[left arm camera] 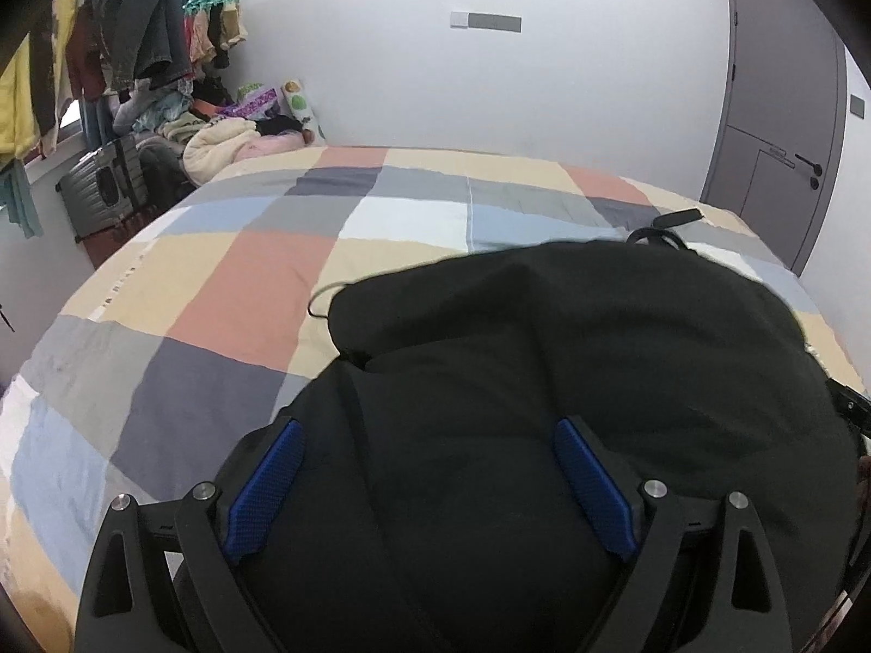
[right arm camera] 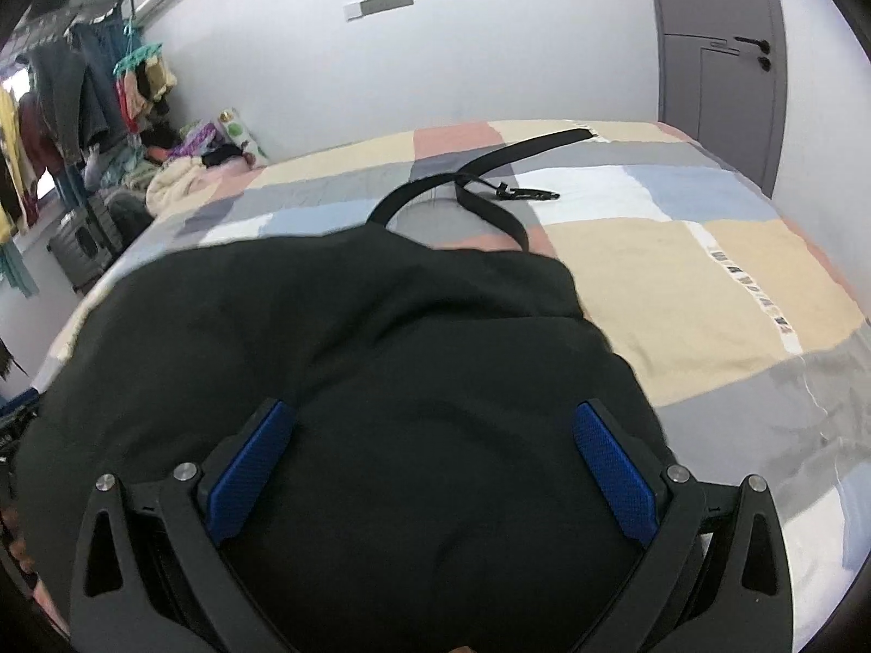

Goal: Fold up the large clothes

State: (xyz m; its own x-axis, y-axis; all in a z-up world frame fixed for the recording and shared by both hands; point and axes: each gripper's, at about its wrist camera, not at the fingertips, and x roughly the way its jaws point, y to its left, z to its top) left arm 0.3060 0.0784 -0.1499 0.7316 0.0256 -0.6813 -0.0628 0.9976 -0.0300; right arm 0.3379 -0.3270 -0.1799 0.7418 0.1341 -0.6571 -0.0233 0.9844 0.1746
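Two wrist views of a black garment [left arm camera: 571, 381] lying in a thick mound on the near part of a bed covered by a checked patchwork sheet [left arm camera: 245, 283]. Left claw [left arm camera: 430, 484]: fingers spread wide, blue pads [left arm camera: 267, 490] standing either side of the dark cloth; whether they touch the fabric cannot be told, but nothing is pinched. Right claw [right arm camera: 433, 470]: likewise spread, pads [right arm camera: 615, 473] flanking the same garment [right arm camera: 354, 353] near its right-hand edge, beyond which bare sheet [right arm camera: 680, 294] shows. A black strap with a clip [right arm camera: 490, 185] trails from the far side of the garment across the bed; a thin cord [left arm camera: 321, 299] loops out at its left. Hanging clothes [left arm camera: 125, 32] and a heap of laundry [left arm camera: 228, 136] occupy the far left corner; a grey door [left arm camera: 784, 125] stands at right.

Judged step: an early or intermediate stage of folding, with both claws positioned over the near portion of the garment and no hold taken. The next move probably calls for closing each claw on a single clean edge or corner, taking only the layers intended, and keeping the loose strap from being dragged into the fold.
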